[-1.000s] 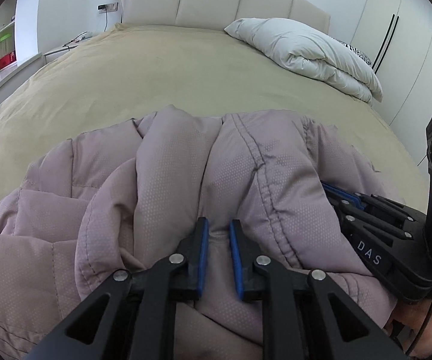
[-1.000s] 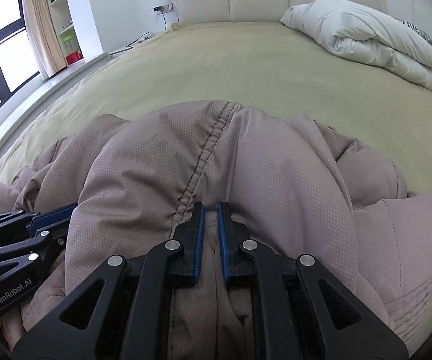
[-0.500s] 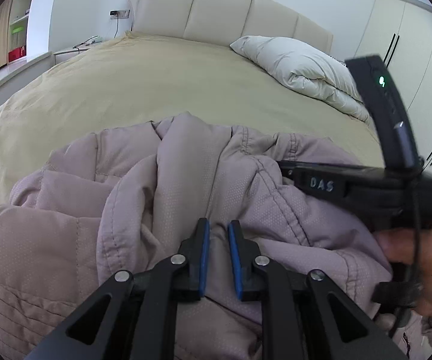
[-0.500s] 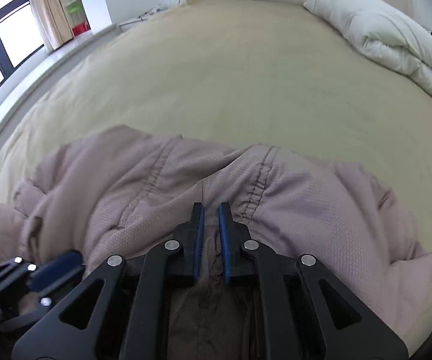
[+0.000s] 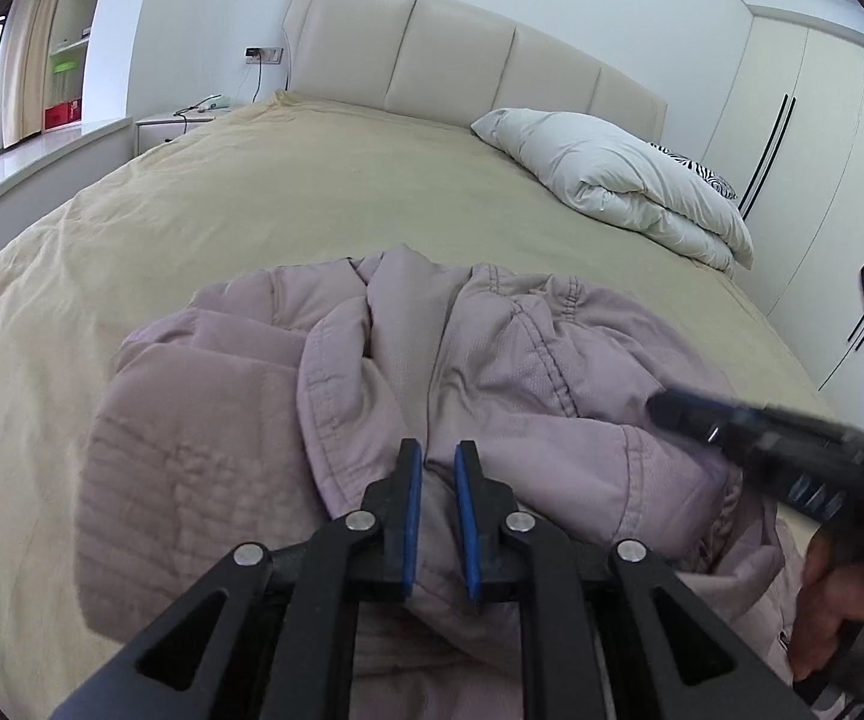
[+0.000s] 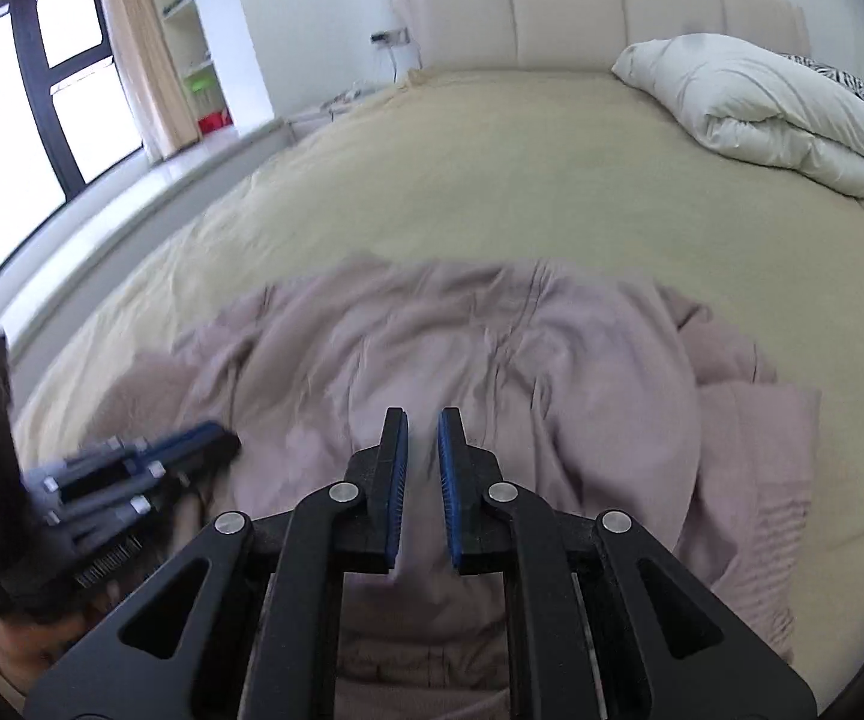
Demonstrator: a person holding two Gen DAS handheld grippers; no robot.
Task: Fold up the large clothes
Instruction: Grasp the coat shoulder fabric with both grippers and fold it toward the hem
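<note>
A mauve padded jacket (image 5: 492,360) lies bunched on the near part of the beige bed (image 5: 342,192). My left gripper (image 5: 437,462) is shut on a fold of its fabric, which passes between the blue pads. In the right wrist view the same jacket (image 6: 552,360) spreads ahead, and my right gripper (image 6: 421,438) is shut on another fold near its middle. The right gripper (image 5: 666,405), blurred, reaches in from the right edge of the left view, with a hand behind it. The left gripper (image 6: 222,444) shows blurred at the lower left of the right view.
A folded white duvet (image 5: 624,180) lies at the bed's far right, by the padded headboard (image 5: 462,60). White wardrobe doors (image 5: 822,150) stand to the right. A low window ledge (image 6: 150,192) and a nightstand (image 5: 174,123) run along the left.
Both grippers have lifted and drawn back with the jacket folds between their pads, so more bed shows beyond. The right gripper swung from over the jacket to the left view's right edge.
</note>
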